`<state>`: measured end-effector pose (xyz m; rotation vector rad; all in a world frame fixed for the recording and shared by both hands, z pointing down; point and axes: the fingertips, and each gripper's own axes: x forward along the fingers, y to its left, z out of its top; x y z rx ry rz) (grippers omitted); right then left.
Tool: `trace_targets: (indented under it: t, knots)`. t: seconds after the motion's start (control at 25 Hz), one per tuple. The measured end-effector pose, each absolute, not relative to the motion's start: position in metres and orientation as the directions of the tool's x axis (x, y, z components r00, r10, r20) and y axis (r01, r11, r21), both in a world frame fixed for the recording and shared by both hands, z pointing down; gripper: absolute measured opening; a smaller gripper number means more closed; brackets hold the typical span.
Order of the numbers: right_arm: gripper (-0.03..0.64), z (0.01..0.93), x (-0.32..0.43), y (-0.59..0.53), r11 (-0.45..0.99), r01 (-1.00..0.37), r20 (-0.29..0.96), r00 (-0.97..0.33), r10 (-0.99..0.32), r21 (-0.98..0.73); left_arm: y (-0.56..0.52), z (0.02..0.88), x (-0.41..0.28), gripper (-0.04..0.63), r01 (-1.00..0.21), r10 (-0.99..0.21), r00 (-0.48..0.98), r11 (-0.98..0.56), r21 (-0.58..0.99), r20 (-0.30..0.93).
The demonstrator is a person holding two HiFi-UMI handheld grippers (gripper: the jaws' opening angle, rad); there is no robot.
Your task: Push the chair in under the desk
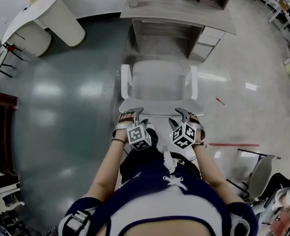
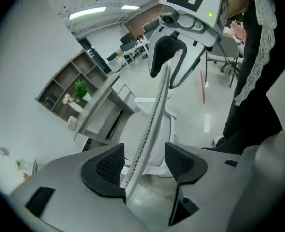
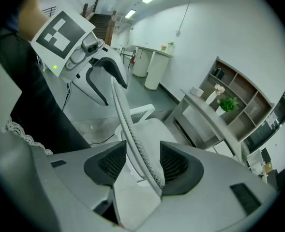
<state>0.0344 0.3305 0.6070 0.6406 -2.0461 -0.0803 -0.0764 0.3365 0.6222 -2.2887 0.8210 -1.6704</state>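
White office chair point(image 1: 159, 80) sits just in front of the surface point(image 1: 184, 14), not tucked under yet. Left gripper point(image 2: 143, 164) and right gripper point(image 3: 143, 161) straddle its backrest point(image 1: 159, 107), fingers point(image 2: 106, 166) spread, unclamped. Probably best to clamp evenly and push straight.

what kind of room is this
Probably an office: a desk with drawers, a white office chair in front of it, and open shelves holding a potted plant.

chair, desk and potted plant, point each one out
chair point(image 1: 159, 80), head view, middle of the seat.
desk point(image 1: 179, 13), head view, bare part of the top.
potted plant point(image 3: 228, 103), right gripper view, green leaves.
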Motion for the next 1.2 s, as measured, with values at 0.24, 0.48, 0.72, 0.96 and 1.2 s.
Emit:
trace_targets:
  t: [0.24,0.48,0.72,0.96,1.2]
  knots:
    - [0.178,0.613,0.033,0.328,0.849,-0.486,0.746,-0.484,-0.458,0.206,0.326,0.630,-0.082,0.187,-0.420,-0.504,0.258,-0.827,-0.374,0.825]
    - [0.178,0.616,0.033,0.328,0.860,-0.475,0.752,-0.493,-0.437,0.188,0.326,0.631,-0.081,0.187,-0.439,-0.513,0.337,-0.828,-0.350,0.790]
    - [0.178,0.615,0.033,0.322,0.868,-0.474,0.774,-0.491,-0.400,0.148,0.321,0.629,-0.080,0.189,-0.436,-0.491,0.374,-0.842,-0.319,0.787]
    - [0.178,0.616,0.031,0.300,0.865,-0.490,0.793,-0.480,-0.375,0.113,0.298,0.627,-0.082,0.189,-0.430,-0.487,0.396,-0.847,-0.312,0.779]
    - [0.178,0.616,0.028,0.271,0.860,-0.500,0.804,-0.469,-0.365,0.099,0.269,0.625,-0.084,0.189,-0.419,-0.497,0.426,-0.849,-0.322,0.756]
